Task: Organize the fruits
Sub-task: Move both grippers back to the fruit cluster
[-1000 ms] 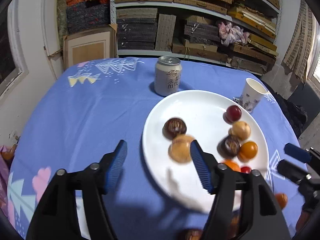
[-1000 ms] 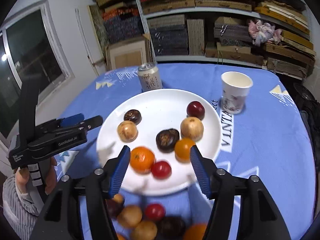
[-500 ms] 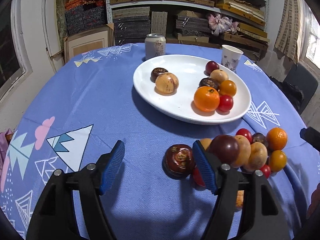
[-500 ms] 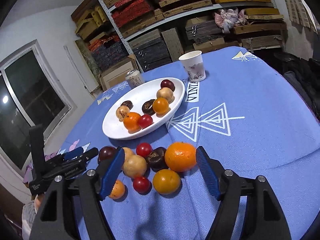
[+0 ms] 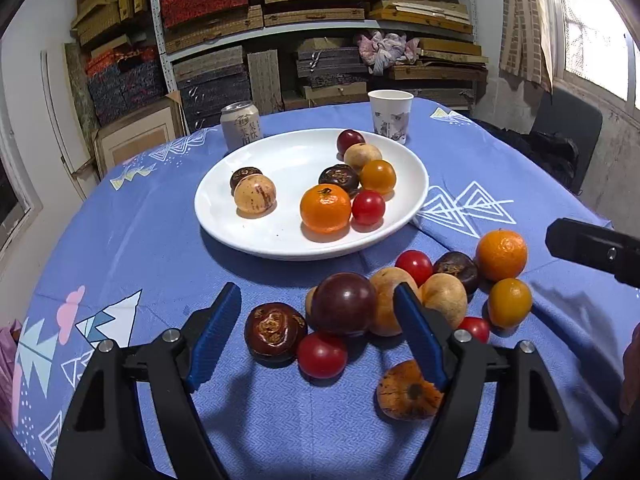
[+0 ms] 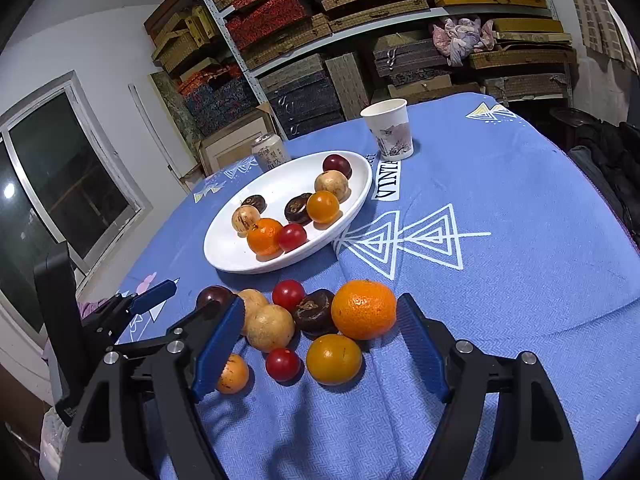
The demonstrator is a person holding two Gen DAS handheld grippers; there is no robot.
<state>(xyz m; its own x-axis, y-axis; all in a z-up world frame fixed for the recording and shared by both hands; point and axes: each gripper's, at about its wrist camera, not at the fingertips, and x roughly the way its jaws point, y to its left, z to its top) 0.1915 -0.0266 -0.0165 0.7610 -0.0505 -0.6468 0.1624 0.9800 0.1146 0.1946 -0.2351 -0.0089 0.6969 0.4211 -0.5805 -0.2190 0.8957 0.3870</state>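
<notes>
A white plate on the blue cloth holds several fruits, among them an orange. A loose pile of fruit lies on the cloth in front of it. My left gripper hangs low over the pile's left end, its jaws opening. A dark plum, a wrinkled dark fruit and a red tomato lie between the pads, untouched. My right gripper is opening over the pile's right side, around a big orange, a tan fruit and a yellow-orange fruit, gripping none.
A drink can and a paper cup stand behind the plate. Shelves of stacked boxes fill the back wall. The cloth drops off the table's edge at the right. A hand shows at the right border.
Both grippers have drawn back from over the plate and come down to the fruit pile on the cloth. Their jaws stand wider than before. No fruit has been picked up.
</notes>
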